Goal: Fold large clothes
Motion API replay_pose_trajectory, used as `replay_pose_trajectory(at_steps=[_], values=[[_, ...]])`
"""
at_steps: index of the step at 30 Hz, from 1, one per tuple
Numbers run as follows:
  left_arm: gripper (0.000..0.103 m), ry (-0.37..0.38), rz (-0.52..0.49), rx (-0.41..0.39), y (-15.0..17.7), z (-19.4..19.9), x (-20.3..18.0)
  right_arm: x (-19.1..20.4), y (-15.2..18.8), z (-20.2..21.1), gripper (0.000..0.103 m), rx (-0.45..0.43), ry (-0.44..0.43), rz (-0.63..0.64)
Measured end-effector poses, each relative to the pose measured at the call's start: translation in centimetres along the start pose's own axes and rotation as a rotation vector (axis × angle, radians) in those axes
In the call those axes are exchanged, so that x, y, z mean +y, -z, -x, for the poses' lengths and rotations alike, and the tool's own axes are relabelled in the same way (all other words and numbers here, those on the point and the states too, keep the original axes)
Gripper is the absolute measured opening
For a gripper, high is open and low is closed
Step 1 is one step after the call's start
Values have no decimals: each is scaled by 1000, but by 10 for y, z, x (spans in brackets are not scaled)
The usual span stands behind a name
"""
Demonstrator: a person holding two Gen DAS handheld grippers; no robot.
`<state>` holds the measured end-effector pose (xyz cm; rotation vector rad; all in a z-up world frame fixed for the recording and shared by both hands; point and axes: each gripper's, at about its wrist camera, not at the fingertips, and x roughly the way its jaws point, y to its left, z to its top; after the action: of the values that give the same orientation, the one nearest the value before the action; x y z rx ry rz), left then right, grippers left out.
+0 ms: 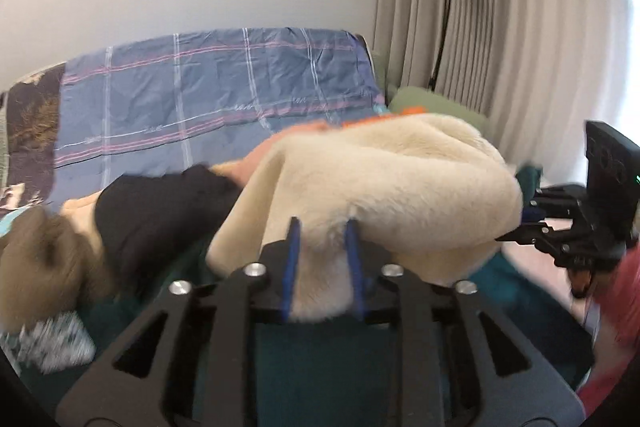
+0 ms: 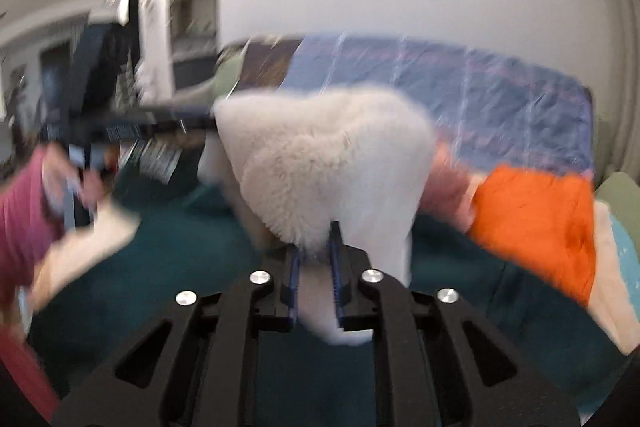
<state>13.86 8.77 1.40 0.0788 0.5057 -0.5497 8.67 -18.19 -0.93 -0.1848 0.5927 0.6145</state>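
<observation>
A thick cream fleece garment [image 1: 384, 183] hangs bunched in the air between both grippers, above a teal cover [image 1: 320, 367]. My left gripper [image 1: 323, 227] is shut on one edge of the fleece, its blue pads pinching the pile. My right gripper [image 2: 315, 231] is shut on another edge of the same fleece [image 2: 320, 155]. The right gripper also shows at the right of the left wrist view [image 1: 532, 223]. The left gripper shows blurred at the left of the right wrist view [image 2: 200, 125]. The rest of the garment's shape is hidden in its folds.
A blue plaid sheet [image 1: 224, 95] covers the sofa back. Black [image 1: 160, 211] and brown [image 1: 44, 263] clothes lie at left, an orange one [image 2: 536, 227] at right. A black floor lamp [image 1: 448, 27] stands by the beige curtain [image 1: 520, 27]. The person's pink sleeve [image 2: 20, 223] is near.
</observation>
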Motion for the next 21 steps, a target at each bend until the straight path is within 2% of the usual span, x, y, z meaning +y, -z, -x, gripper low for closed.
replay_pose_trajectory(at_steps=[1,3,5,7,8,9,12,15,16,17,20,21], values=[[30,-21,-1,20,18,12,-1,7,12,-2,36,49,-18,5],[31,-46,15,59,42,24,0,16,36,-2,38,117,-56,14],[34,-78,46,78,61,36,6,15,46,5,39,133,-88,-19],[40,-93,88,89,71,41,13,8,43,18,43,108,-126,-79],[44,-90,118,95,74,42,16,1,38,27,49,75,-130,-124],[46,-82,148,99,77,42,18,-4,34,33,51,49,-122,-163],[47,-50,174,85,74,36,13,-16,16,36,51,-3,-72,-236],[48,-2,173,51,69,28,-6,-1,12,21,47,-26,-131,-252],[49,25,169,54,67,19,-13,4,12,8,41,-1,-158,-262],[51,27,148,73,68,8,-20,10,14,-15,39,71,-158,-282],[53,-124,-44,268,96,-52,-44,18,44,-86,37,373,-56,-322],[50,-147,-78,321,107,-64,-46,15,53,-95,35,399,-58,-342]])
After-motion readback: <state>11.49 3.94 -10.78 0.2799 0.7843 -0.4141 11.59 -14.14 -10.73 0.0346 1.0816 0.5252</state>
